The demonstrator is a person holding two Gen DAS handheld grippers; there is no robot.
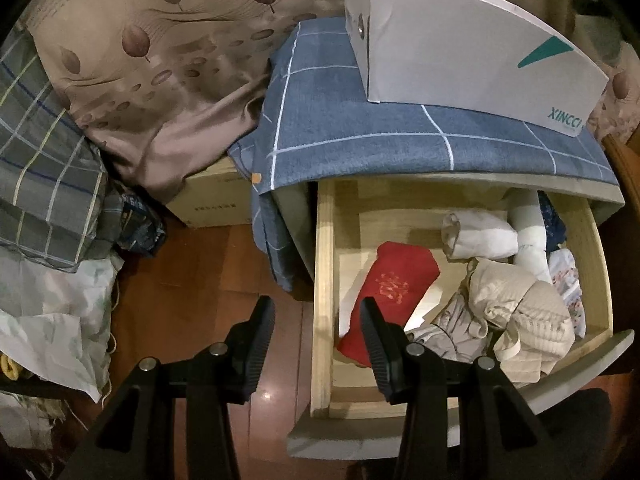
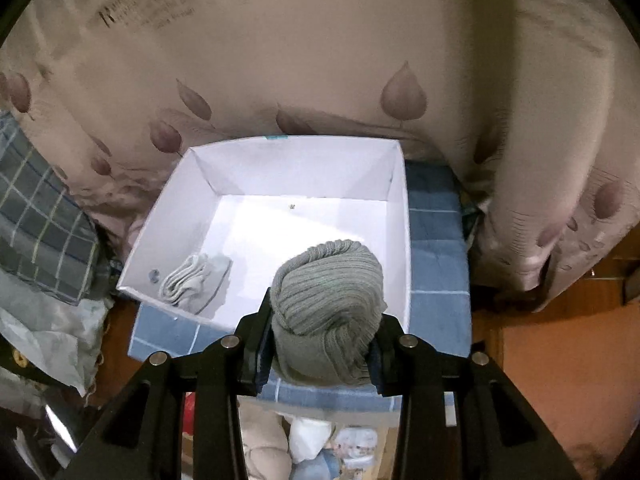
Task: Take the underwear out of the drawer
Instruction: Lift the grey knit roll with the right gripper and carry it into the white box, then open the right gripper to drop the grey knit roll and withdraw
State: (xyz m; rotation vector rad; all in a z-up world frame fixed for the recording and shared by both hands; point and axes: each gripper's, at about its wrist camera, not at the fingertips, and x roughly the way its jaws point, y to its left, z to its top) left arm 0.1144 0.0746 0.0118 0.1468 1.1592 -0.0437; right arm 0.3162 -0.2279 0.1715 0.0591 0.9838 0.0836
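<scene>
The wooden drawer (image 1: pixel 323 280) stands pulled out, holding a red folded piece (image 1: pixel 394 292), a beige ribbed bundle (image 1: pixel 524 316), white rolled pieces (image 1: pixel 480 236) and patterned ones at the right. My left gripper (image 1: pixel 318 322) hangs open above the drawer's left wall, nothing between its fingers. My right gripper (image 2: pixel 320 320) is shut on a grey-green ribbed rolled garment (image 2: pixel 328 304), held above the near edge of the open white box (image 2: pixel 400 216). A folded pale grey piece (image 2: pixel 196 280) lies in the box's left corner.
The white box (image 1: pixel 472 56) sits on a blue checked cloth (image 1: pixel 360 132) covering the cabinet top. A beige leaf-print quilt (image 2: pixel 320 60) is behind. Plaid bedding (image 1: pixel 44 168) and bags pile up at the left over the brown wooden floor (image 1: pixel 192 296).
</scene>
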